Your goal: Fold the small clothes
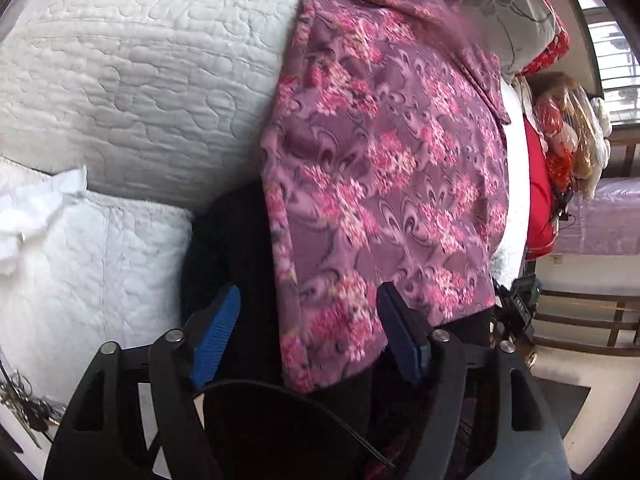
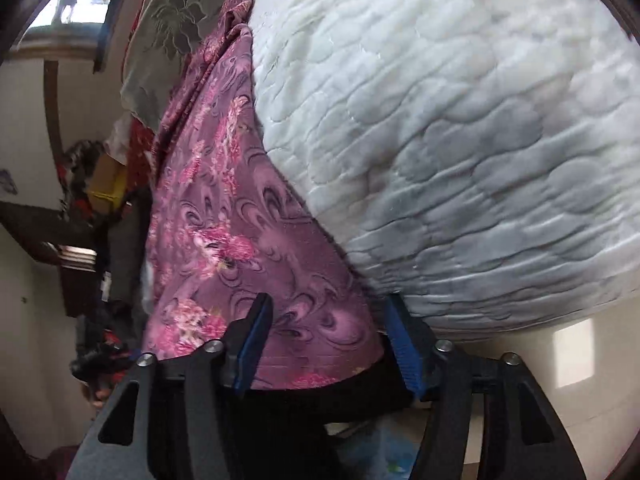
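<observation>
Where the white quilted bedcover (image 1: 132, 80) fills the left of the left wrist view, a crumpled white tissue (image 1: 36, 208) lies on a white quilted pillow (image 1: 100, 264) at the near left, and a bunch of keys (image 1: 24, 404) sits at the bottom left edge. To the right of these, the purple floral garment (image 1: 384, 176) lies spread on the bedcover, running from the far top of the view down to the near edge. The left gripper (image 1: 308, 332) hangs released over the garment's near end: its blue pads (image 1: 218, 334) stand well apart, the left one over a dark cloth (image 1: 224, 248) just beside the garment's left edge, the right one over the floral fabric, and neither pad presses on anything. Farther right, beyond the garment, a grey flowered pillow (image 1: 500, 4) lies at the far end, with red cloth (image 1: 538, 200) and a heap of bagged things past the bed's right side. In the right wrist view the order turns: a cluttered room corner lies on the left, the purple floral garment (image 2: 224, 232) runs up the middle, and the bedcover (image 2: 460, 140) swells across the right. The right gripper (image 2: 324, 344) is also released, its jaws wide, with the garment's near hem lying between the blue pads (image 2: 256, 344) and below them; the fabric touches neither pad as far as can be seen, and a black band (image 2: 320, 396) crosses just under the hem.
</observation>
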{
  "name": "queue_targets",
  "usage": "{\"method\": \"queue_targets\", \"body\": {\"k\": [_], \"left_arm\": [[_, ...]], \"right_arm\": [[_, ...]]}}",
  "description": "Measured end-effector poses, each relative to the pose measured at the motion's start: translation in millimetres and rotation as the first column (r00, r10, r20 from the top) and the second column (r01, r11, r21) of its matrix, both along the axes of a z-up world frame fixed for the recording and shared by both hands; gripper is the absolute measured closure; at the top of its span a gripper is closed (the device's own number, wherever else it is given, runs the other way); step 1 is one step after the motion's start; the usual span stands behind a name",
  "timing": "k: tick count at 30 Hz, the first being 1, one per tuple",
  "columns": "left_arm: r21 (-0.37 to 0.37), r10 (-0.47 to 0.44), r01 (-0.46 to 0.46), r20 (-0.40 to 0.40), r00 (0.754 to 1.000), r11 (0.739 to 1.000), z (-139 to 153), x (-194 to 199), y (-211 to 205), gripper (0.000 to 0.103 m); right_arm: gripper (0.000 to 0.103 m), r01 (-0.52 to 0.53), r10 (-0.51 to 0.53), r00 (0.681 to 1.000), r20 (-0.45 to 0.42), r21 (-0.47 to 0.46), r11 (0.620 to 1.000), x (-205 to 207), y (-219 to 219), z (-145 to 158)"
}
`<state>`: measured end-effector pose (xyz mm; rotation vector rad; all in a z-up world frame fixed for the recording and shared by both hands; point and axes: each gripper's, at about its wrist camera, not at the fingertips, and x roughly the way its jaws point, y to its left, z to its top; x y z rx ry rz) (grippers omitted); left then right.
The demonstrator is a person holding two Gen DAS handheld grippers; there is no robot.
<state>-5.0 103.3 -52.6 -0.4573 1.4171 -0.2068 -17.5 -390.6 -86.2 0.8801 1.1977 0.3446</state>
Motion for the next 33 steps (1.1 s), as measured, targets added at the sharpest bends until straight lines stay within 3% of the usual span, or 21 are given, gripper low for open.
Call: {"method": "queue_targets", "body": {"k": [6, 7, 8, 9, 10, 15, 20, 24, 33], "left_arm": [[0.033, -0.067, 0.066, 0.011, 0.998, 0.997, 7.8, -14.4, -20.4, 0.033], [0.050, -0.064, 0.064, 0.014, 0.998, 0.997, 8.7, -15.1, -22.1, 0.046], [0.085, -0.065, 0.063, 0.021, 0.998, 0.994, 10.5, -15.3, -24.9, 0.056], [0.111, -0.073, 0.069, 0.028, 0.997, 0.991, 12.2, -15.1, -25.9, 0.078], [0.116, -0.081, 0.076, 0.035, 0.996, 0.990, 14.4, -14.8, -26.6, 0.099], [-0.022, -0.050, 0.052, 0.087, 0.995, 0.998, 26.8, -13.4, -22.8, 0.099], [-0.177, 0.013, 0.013, 0.148, 0.989, 0.984, 44.4, -4.3, -14.9, 0.099], [-0.231, 0.050, -0.010, 0.171, 0.984, 0.973, 51.4, 6.5, -6.7, 0.099], [-0.287, 0.115, -0.054, 0.199, 0.973, 0.956, 59.0, 38.8, 11.0, 0.099]], "right_arm": [[0.037, -0.027, 0.031, 0.999, -0.041, 0.108, 0.994, -0.1, 16.7, -22.6], [0.038, -0.027, 0.032, 0.999, -0.038, 0.129, 0.991, 0.1, 19.1, -24.6], [0.051, -0.025, 0.030, 0.999, -0.033, 0.147, 0.989, 0.3, 19.9, -25.4], [0.076, -0.028, 0.030, 0.999, -0.014, 0.169, 0.985, 0.1, 21.0, -23.3], [0.090, -0.037, 0.036, 0.999, 0.007, 0.180, 0.983, -0.1, 24.2, -20.2], [0.094, -0.122, 0.102, 0.978, 0.184, 0.102, 0.987, -3.5, 33.0, 32.7], [0.094, -0.117, 0.084, 0.950, 0.300, 0.093, 0.989, 2.1, 30.8, 84.7], [0.094, -0.101, 0.057, 0.933, 0.355, 0.106, 0.989, 15.9, 31.6, 112.6], [0.094, -0.102, 0.038, 0.920, 0.389, 0.143, 0.984, 62.4, 42.0, 138.5]]}}
